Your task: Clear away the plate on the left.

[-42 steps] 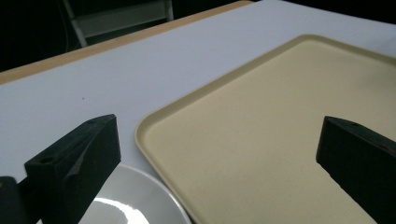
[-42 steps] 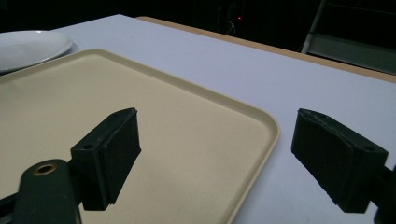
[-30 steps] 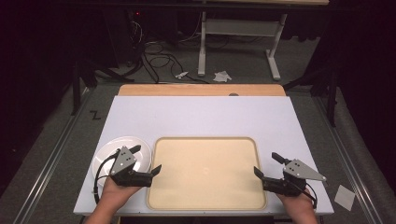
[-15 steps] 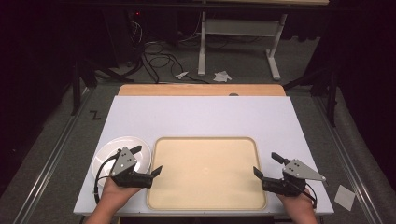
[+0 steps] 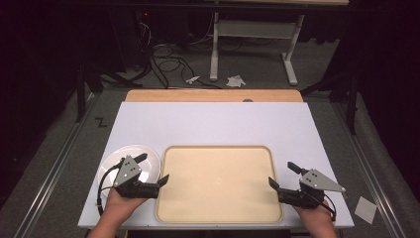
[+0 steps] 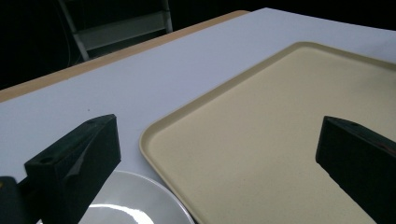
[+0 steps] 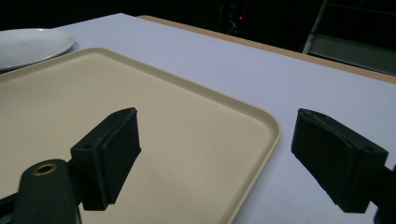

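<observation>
A beige tray [image 5: 218, 183] lies bare at the front middle of the white table [image 5: 213, 124]. A white plate [image 5: 143, 157] sits just left of it. My left gripper [image 5: 154, 167] is open and straddles the tray's left rim, one jaw over the plate, the other over the tray. In the left gripper view the gripper [image 6: 217, 135] has the tray rim [image 6: 144, 135] and the plate [image 6: 126, 203] between its jaws. My right gripper [image 5: 280, 173] is open across the tray's right rim. The right gripper view shows the gripper [image 7: 218, 121] over that rim [image 7: 275, 128], with the plate [image 7: 32, 44] far off.
A wooden strip [image 5: 213, 95] runs along the table's far edge. Beyond it the floor holds cables [image 5: 168, 59] and a white desk frame [image 5: 252, 34]. A paper scrap [image 5: 367, 209] lies on the floor at the right.
</observation>
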The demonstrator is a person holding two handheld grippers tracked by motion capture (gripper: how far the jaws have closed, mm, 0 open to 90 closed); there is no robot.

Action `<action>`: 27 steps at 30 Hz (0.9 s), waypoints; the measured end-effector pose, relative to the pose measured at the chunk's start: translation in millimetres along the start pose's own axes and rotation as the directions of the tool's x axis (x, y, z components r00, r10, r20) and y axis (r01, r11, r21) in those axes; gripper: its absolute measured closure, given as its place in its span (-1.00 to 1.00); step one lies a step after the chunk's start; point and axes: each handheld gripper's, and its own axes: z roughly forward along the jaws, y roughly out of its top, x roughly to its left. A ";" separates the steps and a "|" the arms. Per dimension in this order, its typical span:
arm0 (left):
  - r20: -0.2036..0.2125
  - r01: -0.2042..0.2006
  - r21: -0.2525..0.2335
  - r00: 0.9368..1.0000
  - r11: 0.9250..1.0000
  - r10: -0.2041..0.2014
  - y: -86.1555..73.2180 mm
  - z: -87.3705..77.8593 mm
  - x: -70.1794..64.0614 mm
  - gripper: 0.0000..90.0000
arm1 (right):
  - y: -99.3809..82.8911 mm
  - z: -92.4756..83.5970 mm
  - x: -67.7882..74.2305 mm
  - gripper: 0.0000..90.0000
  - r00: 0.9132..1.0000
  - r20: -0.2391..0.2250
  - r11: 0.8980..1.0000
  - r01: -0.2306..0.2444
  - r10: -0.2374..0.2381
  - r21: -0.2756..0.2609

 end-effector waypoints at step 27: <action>-0.091 0.055 -0.018 0.994 0.998 -0.056 -11.7 -35.5 32.3 -0.97 | 0.6 -1.5 0.0 -0.63 1.000 -0.001 1.000 -0.002 0.002 -0.002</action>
